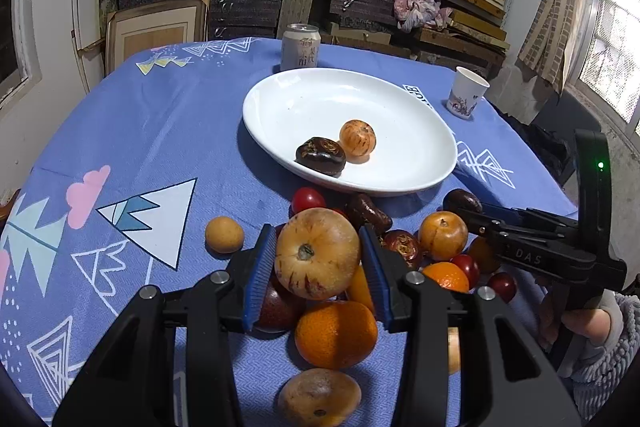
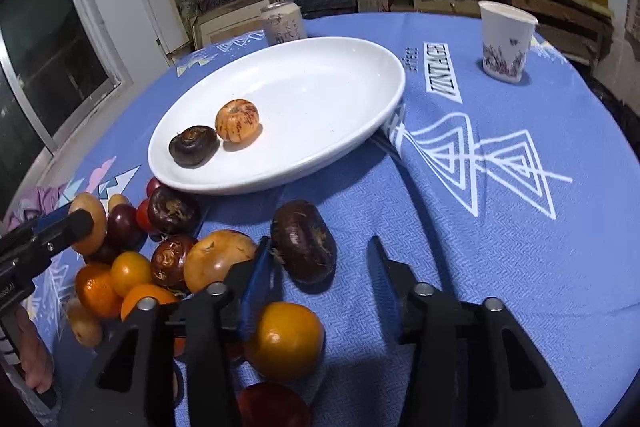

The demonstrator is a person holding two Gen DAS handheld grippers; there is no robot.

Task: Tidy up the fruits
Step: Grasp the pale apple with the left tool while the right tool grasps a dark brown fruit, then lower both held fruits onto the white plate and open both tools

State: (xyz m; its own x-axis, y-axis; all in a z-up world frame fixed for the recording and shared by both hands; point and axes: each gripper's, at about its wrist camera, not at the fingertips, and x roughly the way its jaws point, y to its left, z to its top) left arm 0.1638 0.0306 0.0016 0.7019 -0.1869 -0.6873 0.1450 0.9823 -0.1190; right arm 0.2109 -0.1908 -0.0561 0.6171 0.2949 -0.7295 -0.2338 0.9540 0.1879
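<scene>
A white oval plate holds a dark brown fruit and a speckled orange fruit. My left gripper is shut on a large tan speckled fruit, held above a heap of orange, red and dark fruits in front of the plate. My right gripper is open; a dark brown fruit lies on the cloth between its fingers, by the left pad. It shows at the right of the left wrist view.
A drink can stands behind the plate and a paper cup at its right, on the blue patterned tablecloth. A small yellow fruit lies apart at left. Shelves of boxes stand behind.
</scene>
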